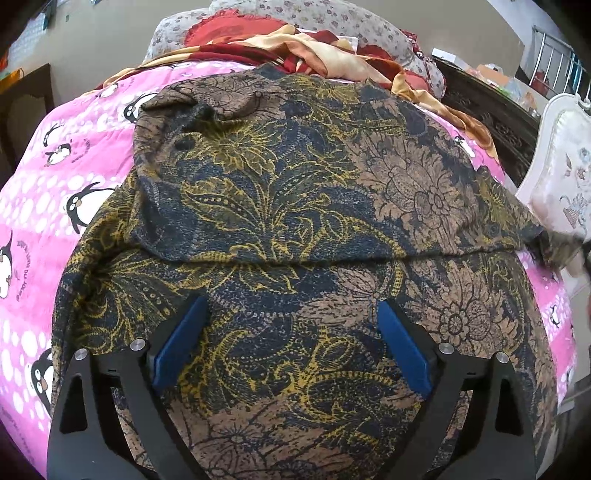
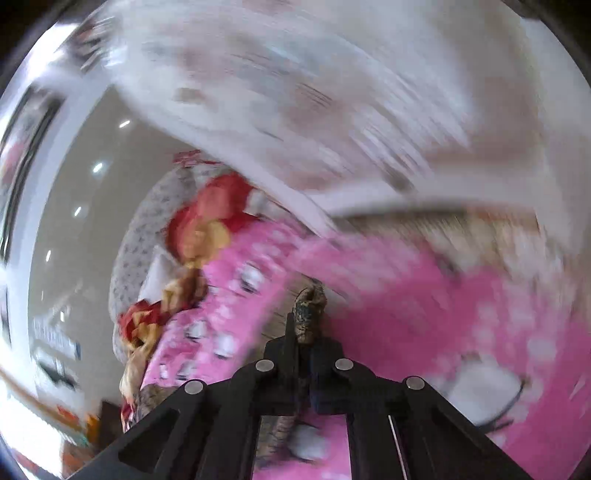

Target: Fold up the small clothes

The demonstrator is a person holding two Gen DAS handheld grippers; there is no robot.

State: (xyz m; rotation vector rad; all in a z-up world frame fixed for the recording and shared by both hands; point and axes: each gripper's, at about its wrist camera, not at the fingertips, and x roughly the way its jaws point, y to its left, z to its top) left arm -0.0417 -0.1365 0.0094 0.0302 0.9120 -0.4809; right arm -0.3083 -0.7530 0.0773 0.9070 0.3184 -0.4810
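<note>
A dark blue, brown and yellow floral garment [image 1: 295, 206] lies spread on the pink penguin bedspread [image 1: 40, 206], with one layer folded over along a crosswise edge. My left gripper [image 1: 293, 310] is open just above the garment's near part, its blue pads [image 1: 181, 343] wide apart and empty. My right gripper [image 2: 304, 332] is shut on a bunched corner of the floral garment [image 2: 309, 314]. The right wrist view is tilted and heavily blurred. The pink bedspread [image 2: 424, 314] shows below it.
A red and gold blanket [image 1: 295, 48] and floral pillows [image 1: 332, 18] lie at the bed's far end. A white padded headboard [image 1: 565, 162] and dark carved furniture [image 1: 487, 110] stand at the right. The right wrist view shows the blanket [image 2: 207, 229] and a blurred white surface [image 2: 314, 92].
</note>
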